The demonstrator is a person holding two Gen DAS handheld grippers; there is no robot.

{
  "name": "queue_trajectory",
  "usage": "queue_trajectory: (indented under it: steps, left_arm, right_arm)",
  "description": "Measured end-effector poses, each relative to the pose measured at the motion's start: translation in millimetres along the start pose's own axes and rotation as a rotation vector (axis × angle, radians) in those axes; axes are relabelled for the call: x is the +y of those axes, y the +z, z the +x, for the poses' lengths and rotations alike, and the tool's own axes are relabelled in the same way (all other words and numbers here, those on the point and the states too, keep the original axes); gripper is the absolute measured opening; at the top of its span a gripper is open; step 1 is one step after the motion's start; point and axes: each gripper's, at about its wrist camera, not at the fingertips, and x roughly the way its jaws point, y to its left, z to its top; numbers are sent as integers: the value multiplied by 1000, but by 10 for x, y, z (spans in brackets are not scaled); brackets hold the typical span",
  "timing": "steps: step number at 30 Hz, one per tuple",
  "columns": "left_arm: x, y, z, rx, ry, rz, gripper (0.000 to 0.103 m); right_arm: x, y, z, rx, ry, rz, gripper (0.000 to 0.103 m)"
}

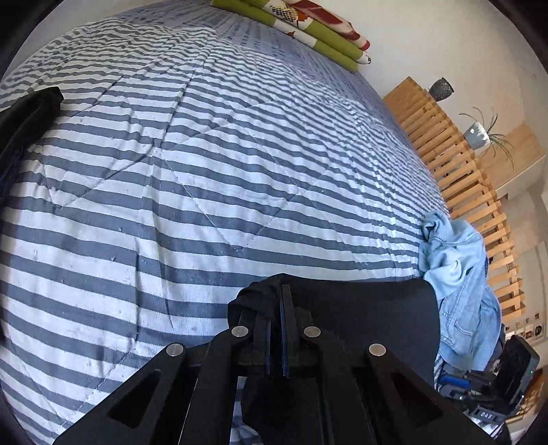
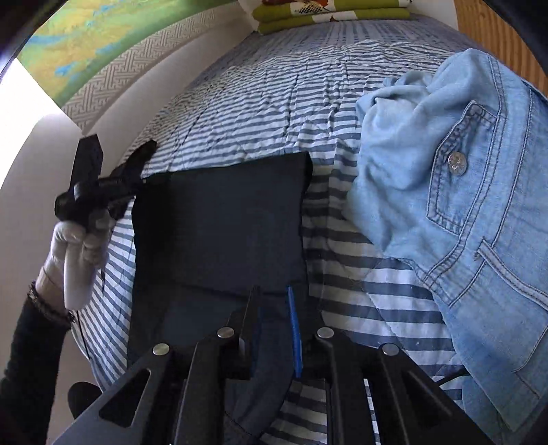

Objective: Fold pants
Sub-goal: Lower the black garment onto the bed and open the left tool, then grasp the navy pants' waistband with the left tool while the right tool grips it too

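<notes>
The black pants [image 2: 222, 222] lie as a flat dark rectangle on the striped quilt [image 2: 260, 85]. My right gripper [image 2: 272, 308] is at their near edge, fingers a little apart with dark fabric pinched between them. At the pants' far left corner is my left gripper [image 2: 137, 161], held by a white-gloved hand [image 2: 78, 253]. In the left wrist view the left gripper [image 1: 274, 308] is shut on a bunched black corner of the pants [image 1: 370, 308], lifted slightly off the quilt [image 1: 205, 171].
A crumpled light-blue denim garment [image 2: 462, 188] lies right of the pants, also seen as denim [image 1: 459, 274]. Folded green bedding [image 2: 328, 17] sits at the bed's head. A wooden slatted frame [image 1: 455, 164] runs along the right. Something dark [image 1: 30, 113] lies at the quilt's left edge.
</notes>
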Motion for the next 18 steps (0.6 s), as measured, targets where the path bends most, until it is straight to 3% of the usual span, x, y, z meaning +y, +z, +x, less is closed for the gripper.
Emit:
queue_trajectory:
  steps: [6,7,8,10,11,15,18]
  left_arm:
    - [126,-66,62,4,-30,-64,4]
    - [116,-86,3,2,-34,-63,10]
    - [111,-114,-82,1,-35,-65,30]
    - [101,-196,-328,-20,-28,-61,49]
    - [87,-265,-474,-32,-33,-59,49]
    - [-27,-838,-959,-22,-43,-26,49]
    - [-237,-1535,-1028,69,-72,29,48]
  right_arm:
    - [162,-310,17,53,4,-76,16]
    - [197,-369,3,54,-5,-89,17]
    - [219,-427,-28,46,-26,-97,17]
    - [227,-523,-102,33,-50,-94,20]
    - [211,-568,-147,32,-53,-82,23]
    - [195,-765,-252,50,-31,-49,26]
    - [244,-917,-231,80,-29,-58,26]
